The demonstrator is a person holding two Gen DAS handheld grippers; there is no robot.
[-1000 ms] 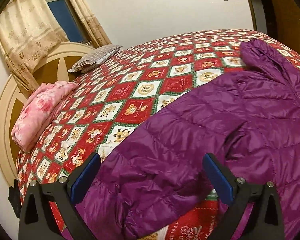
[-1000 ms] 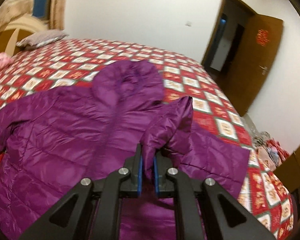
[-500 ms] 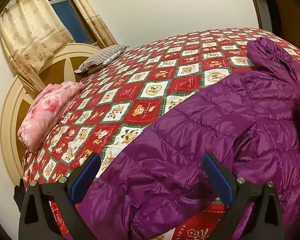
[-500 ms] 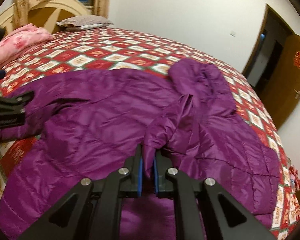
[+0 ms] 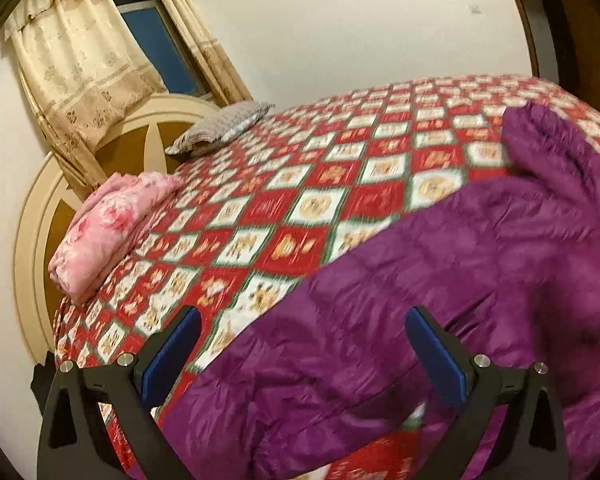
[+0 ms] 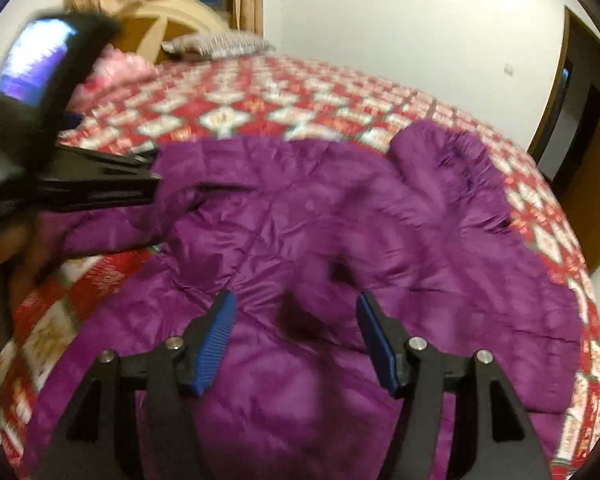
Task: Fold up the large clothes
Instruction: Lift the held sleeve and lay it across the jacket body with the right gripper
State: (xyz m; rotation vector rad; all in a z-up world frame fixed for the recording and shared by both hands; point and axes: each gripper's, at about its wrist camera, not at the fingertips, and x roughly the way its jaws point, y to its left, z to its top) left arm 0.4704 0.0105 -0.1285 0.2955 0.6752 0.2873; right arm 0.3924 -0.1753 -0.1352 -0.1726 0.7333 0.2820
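Right gripper (image 6: 294,336): our jaws have just been opening, sleeve dropped onto jacket (image 6: 300,208), which lies spread on bed (image 6: 260,92). Left gripper (image 5: 300,356) wide open, nothing gripped. Risk: puffy sleeve may spring back w/o pressing, undoing the fold.

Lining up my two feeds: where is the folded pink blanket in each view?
Left wrist: pink blanket at the left edge, on the bed by the headboard.
Right wrist: pink blanket at upper left, blurred, partly hidden behind the left tongs.
Shared landmark: striped pillow, beyond it.
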